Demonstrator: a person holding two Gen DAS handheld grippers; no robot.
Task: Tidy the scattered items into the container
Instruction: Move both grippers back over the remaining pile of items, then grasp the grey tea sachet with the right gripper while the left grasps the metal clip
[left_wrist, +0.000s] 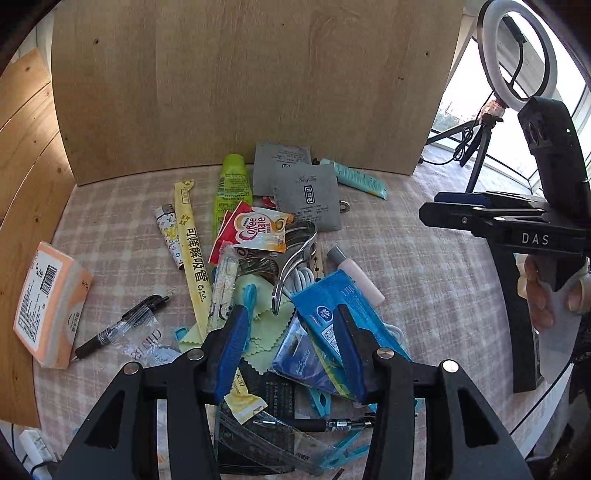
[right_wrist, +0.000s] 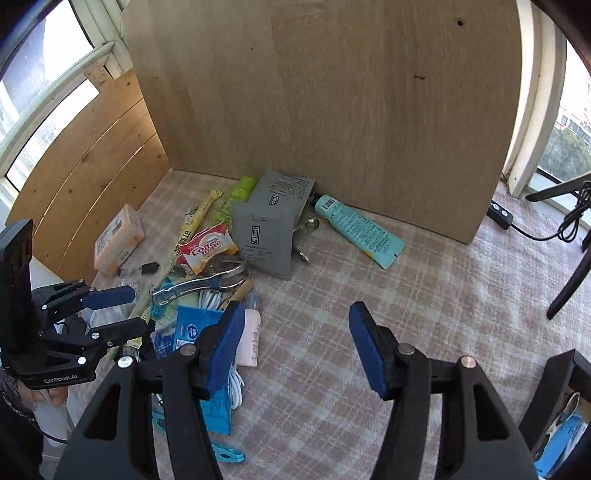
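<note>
A tall wooden board (left_wrist: 255, 81) was stood upright at the back of the checked surface (right_wrist: 424, 295), with plank panels (left_wrist: 26, 155) at the left, so that a walled corner was formed and the clutter was kept from sliding off. No container could be made out in either view, so where the items were meant to go could not be told.

The items were heaped in one loose pile near the middle, overlapping as if tipped out together. An orange pack (left_wrist: 51, 306) lay apart at the left, near the planks. Two grey sachets (left_wrist: 306, 199) leaned toward the board, a teal tube (right_wrist: 360, 229) lay flat just beside them, and a green tube (left_wrist: 231, 192) pointed at the board. A blue packet (left_wrist: 343, 314) lay on top of the near part of the heap, over a white cable (right_wrist: 234, 387). A Coffee-mate sachet (left_wrist: 258, 229) rested on metal clippers (left_wrist: 295, 258), and a black pen (left_wrist: 122, 325) lay by itself to the left.

The left gripper (left_wrist: 291, 332) was held low over the heap, its jaws parted and nothing between them, with the blue packet under the right-hand jaw; it was probably placed there to pick from the top. The right gripper (right_wrist: 295, 343) was held spread wide and empty above bare cloth at the right of the pile, seemingly kept out of the way.
</note>
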